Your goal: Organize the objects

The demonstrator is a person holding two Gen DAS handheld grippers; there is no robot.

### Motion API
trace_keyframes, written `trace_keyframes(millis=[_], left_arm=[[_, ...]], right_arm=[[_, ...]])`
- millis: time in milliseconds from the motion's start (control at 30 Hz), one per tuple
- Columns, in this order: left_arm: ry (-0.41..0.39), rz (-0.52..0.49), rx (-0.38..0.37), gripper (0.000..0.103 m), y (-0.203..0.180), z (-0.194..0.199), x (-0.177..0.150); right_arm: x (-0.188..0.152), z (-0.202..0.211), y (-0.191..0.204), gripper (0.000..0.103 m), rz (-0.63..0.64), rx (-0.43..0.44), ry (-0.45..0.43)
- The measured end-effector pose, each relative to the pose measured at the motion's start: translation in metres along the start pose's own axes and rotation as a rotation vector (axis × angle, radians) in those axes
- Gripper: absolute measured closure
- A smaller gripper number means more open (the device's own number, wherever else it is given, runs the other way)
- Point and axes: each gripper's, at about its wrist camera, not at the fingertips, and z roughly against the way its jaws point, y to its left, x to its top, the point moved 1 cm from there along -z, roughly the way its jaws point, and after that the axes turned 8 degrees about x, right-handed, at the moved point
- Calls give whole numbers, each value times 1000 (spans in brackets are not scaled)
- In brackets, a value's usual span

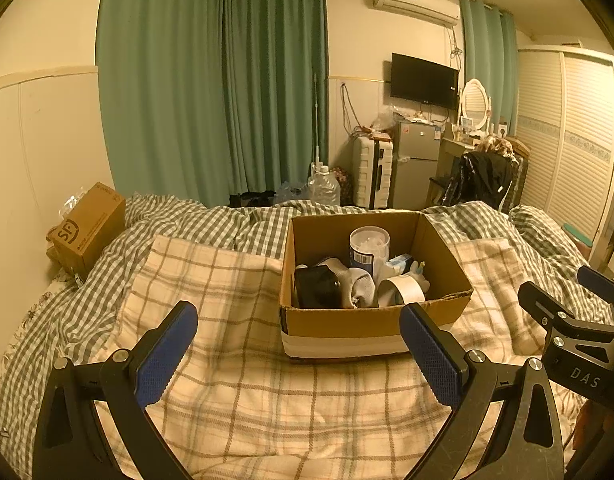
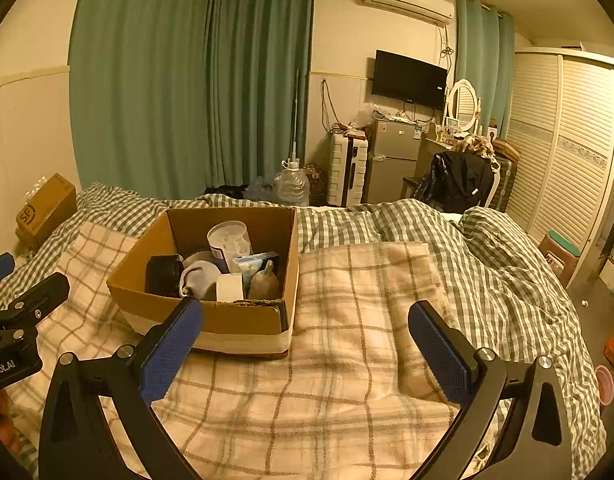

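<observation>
An open cardboard box stands on a cream plaid blanket on the bed. In it lie a white cotton-swab tub, a black jar, a grey sock, a tape roll and a small bottle. My left gripper is open and empty just in front of the box. My right gripper is open and empty, in front of and right of the box.
A second cardboard box sits at the bed's far left by the wall. A green checked duvet lies bunched behind and to the right. Beyond the bed stand a water jug, suitcase, fridge and a chair.
</observation>
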Motion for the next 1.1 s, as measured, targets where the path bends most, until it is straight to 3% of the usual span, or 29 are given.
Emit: trace_keyframes(millis=[1100], left_arm=[[30, 21, 5, 0, 4, -4, -4]], right_arm=[[-1, -2, 4, 0, 1, -1, 4]])
